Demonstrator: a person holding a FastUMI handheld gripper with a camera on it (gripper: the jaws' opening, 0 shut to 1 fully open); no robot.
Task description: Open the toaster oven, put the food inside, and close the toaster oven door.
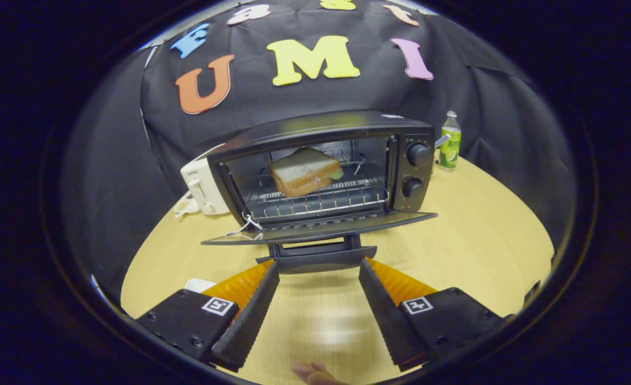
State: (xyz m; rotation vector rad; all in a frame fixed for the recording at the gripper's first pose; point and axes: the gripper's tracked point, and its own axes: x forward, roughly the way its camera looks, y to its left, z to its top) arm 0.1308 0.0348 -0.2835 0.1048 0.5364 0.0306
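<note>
The gripper gapes open at the door handle of the toaster oven (stiff, hinged; best lifted there).

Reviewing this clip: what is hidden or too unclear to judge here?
- Whether the tool touches the door handle: fingers spread open beside it, contact unclear.
- Sandwich filling: too small.
- White appliance: partly hidden behind the toaster oven.
- Bottle label: too small.
</note>
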